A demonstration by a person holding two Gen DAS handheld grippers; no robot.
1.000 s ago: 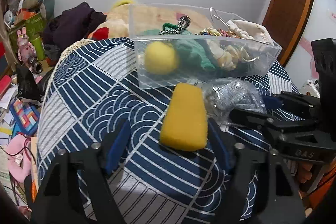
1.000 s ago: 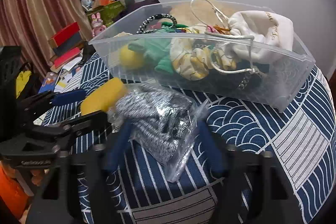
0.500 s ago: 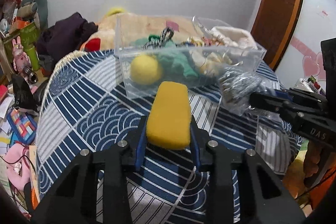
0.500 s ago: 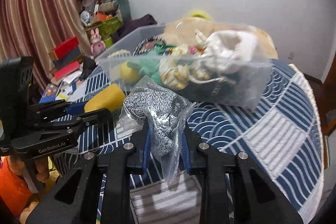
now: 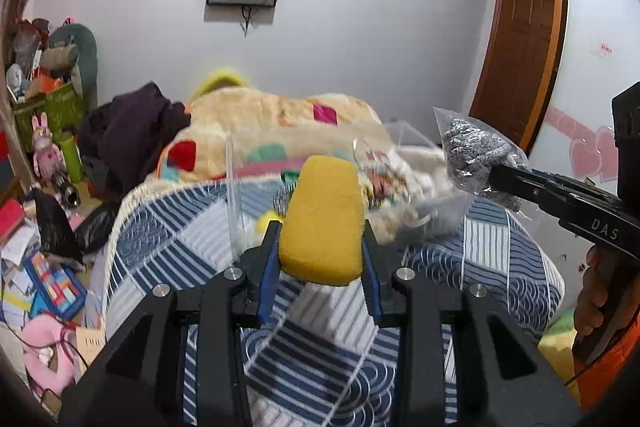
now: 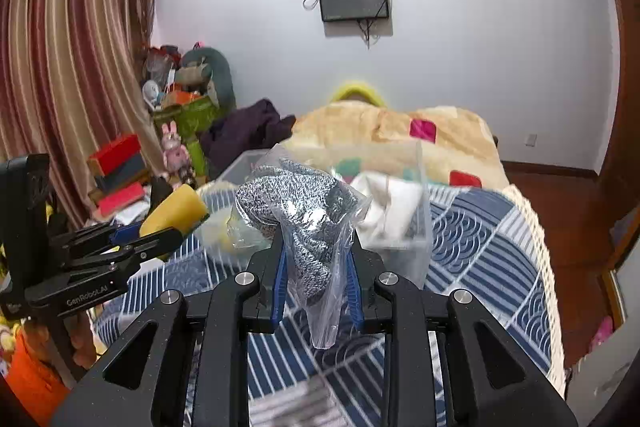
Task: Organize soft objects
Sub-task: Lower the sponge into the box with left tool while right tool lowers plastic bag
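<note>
Left wrist view, centre frame: left gripper (image 5: 322, 251) clamps a yellow sponge (image 5: 323, 219); right gripper (image 6: 316, 263) pinches a bagged grey cloth (image 6: 296, 203), mid-frame.

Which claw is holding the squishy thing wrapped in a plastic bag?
The right claw. It pinches a grey knitted bundle sealed in a clear bag, while the left claw squeezes a bare yellow sponge with no wrapping.

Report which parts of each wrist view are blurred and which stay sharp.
Left wrist view: the yellow sponge and the left gripper are sharp, the clear bin behind smears with motion blur. Right wrist view: the bagged grey knit in the right gripper is crisp, bin and bedspread streak.
</note>
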